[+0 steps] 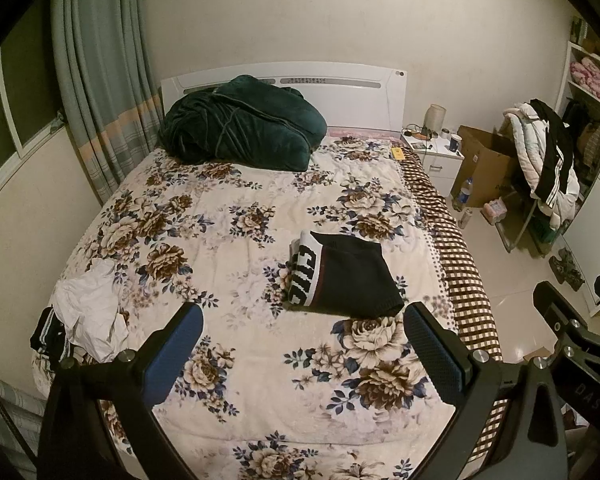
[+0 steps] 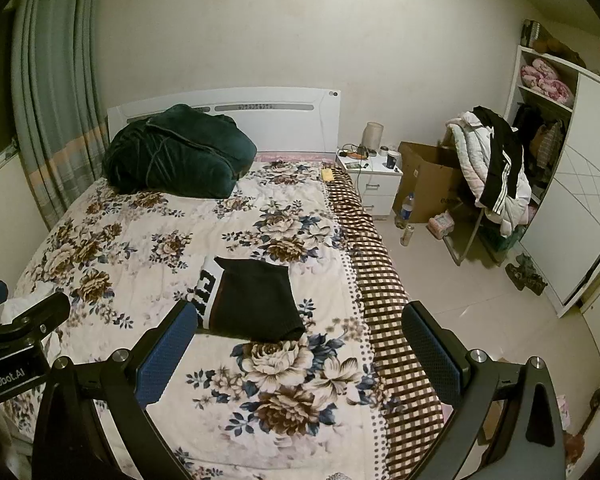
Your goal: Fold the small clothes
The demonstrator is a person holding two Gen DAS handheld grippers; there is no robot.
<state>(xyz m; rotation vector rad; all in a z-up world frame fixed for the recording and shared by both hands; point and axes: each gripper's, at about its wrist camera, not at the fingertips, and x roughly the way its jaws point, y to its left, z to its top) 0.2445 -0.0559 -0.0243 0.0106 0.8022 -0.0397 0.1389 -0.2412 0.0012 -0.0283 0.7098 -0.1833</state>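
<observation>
One black garment (image 1: 348, 276) lies folded on the bed (image 1: 240, 208), while a crumpled white garment (image 1: 92, 312) waits unfolded, with both the left gripper (image 1: 304, 348) and right gripper (image 2: 300, 344) fingers spread, empty.

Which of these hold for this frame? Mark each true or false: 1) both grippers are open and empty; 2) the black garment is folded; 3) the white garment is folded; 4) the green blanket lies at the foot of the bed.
1) True: the left gripper and right gripper are open, holding nothing.
2) True: the black garment lies folded on the floral quilt.
3) False: the white garment is crumpled.
4) False: the green blanket sits by the headboard.
</observation>
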